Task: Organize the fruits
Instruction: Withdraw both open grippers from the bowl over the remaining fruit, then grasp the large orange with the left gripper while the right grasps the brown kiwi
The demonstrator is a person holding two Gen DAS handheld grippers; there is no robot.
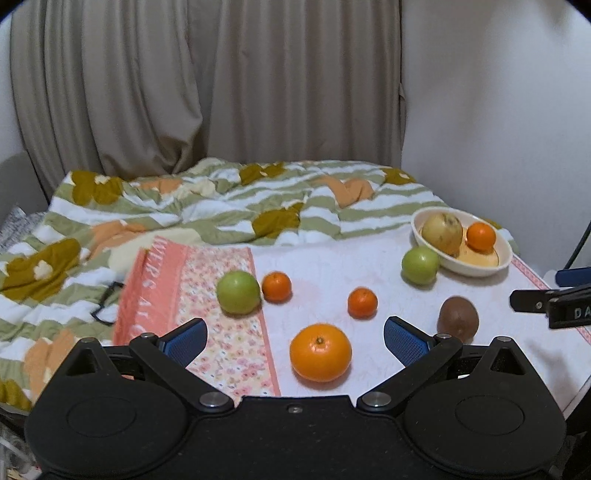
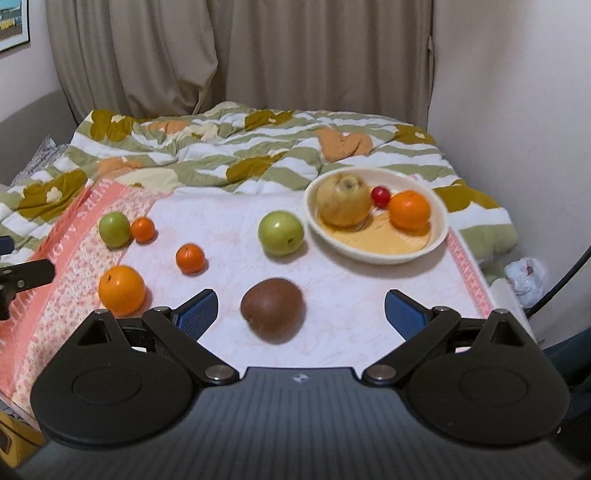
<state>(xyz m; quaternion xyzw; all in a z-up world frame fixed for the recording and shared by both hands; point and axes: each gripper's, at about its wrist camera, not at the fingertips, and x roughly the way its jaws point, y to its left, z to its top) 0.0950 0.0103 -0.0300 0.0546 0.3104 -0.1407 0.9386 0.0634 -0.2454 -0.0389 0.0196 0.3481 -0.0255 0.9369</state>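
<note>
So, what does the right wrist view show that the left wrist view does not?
Only the right wrist view: a small red fruit in the bowl, a picture corner on the wall, a white bag.
Only the left wrist view: a black cord on the blanket.
Both: green apples, oranges, the brown fruit.

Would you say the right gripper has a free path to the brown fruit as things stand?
Probably yes: the right gripper is open, the brown fruit lies straight ahead between its fingers, and nothing blocks the way.

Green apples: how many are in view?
2. One green apple lies beside the bowl; the other green apple touches a small orange at far left. None appears hidden.
</note>
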